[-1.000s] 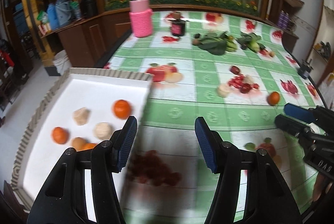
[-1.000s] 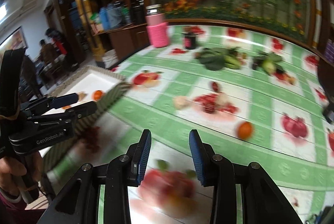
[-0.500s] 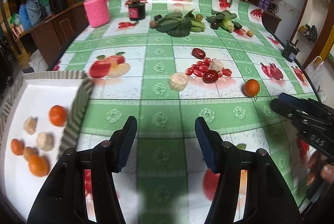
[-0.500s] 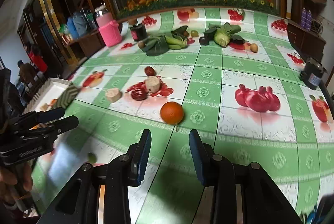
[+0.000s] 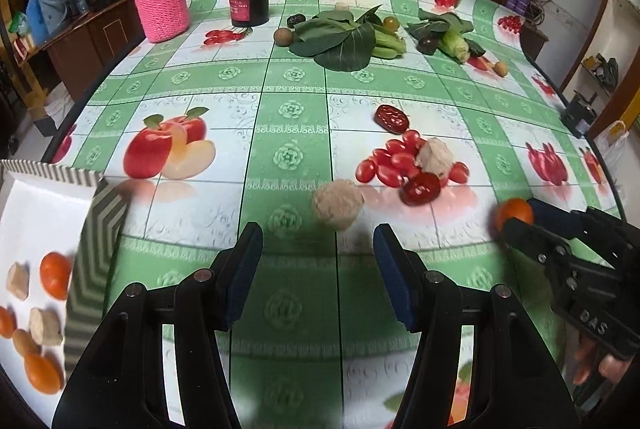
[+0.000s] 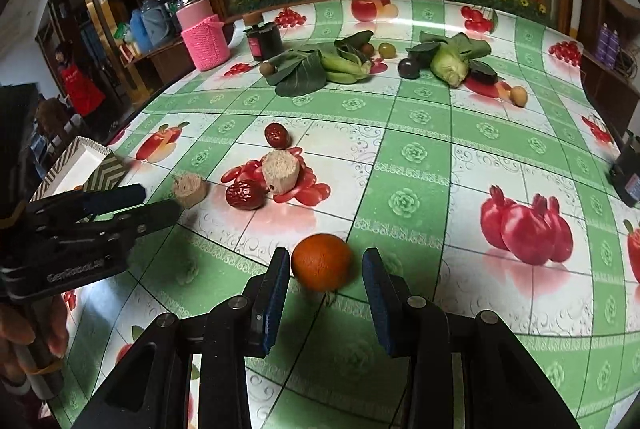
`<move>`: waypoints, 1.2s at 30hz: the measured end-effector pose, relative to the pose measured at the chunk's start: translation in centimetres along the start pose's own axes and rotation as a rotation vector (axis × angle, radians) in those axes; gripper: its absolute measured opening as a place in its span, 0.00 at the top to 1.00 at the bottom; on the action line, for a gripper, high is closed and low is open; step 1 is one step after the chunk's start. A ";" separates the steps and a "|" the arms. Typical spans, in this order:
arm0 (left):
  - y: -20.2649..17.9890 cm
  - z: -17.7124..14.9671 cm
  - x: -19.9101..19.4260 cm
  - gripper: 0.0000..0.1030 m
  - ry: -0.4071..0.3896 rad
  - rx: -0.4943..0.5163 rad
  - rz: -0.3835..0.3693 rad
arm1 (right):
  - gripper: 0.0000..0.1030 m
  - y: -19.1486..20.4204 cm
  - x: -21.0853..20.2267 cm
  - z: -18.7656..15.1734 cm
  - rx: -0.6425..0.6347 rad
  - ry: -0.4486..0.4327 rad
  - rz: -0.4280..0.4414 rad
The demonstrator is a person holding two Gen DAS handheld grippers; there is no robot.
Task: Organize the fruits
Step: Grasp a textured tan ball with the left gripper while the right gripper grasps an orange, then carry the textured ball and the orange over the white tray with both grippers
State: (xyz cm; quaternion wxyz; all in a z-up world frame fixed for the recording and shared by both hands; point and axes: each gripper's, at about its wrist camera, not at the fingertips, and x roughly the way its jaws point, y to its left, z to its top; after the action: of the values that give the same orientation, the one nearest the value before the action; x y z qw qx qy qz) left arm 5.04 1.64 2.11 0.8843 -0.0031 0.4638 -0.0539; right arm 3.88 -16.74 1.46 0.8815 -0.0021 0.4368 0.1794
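Orange [image 6: 322, 261] is sitting between the right gripper's [image 6: 325, 283] spread, untouching jaws; left gripper [image 5: 318, 261] is hanging open near a beige chunk [image 5: 338, 203].

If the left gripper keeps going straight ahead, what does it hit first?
Most likely the beige chunk, lying just ahead of the open left gripper and roughly centred between its jaws; depth is uncertain.
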 end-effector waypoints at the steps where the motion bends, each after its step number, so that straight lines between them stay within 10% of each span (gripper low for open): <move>1: -0.1 0.1 0.3 0.44 0.002 0.000 -0.004 | 0.64 0.0 0.2 0.0 -0.006 0.001 -0.003; 6: -0.7 0.5 1.6 0.45 -0.001 0.030 -0.016 | 0.69 0.0 0.8 -0.2 -0.011 0.010 -0.018; 9: -0.7 0.5 1.8 0.71 -0.016 0.038 -0.005 | 0.69 -0.3 0.8 -0.1 0.006 0.002 0.003; 23: 0.8 -1.9 -4.1 0.71 -0.075 0.013 -0.009 | 0.70 2.8 -2.5 -0.5 0.009 -0.055 0.089; 36: 9.6 -6.5 -11.7 0.71 -0.140 -0.091 0.085 | 0.70 13.3 -3.2 -0.7 -0.108 -0.062 0.262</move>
State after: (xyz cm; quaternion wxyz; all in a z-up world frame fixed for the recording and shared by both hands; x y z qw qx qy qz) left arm -6.02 12.62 7.40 0.9150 -0.0273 0.4026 0.0053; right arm -2.70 -5.42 5.52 0.8623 0.0131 0.3955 0.3159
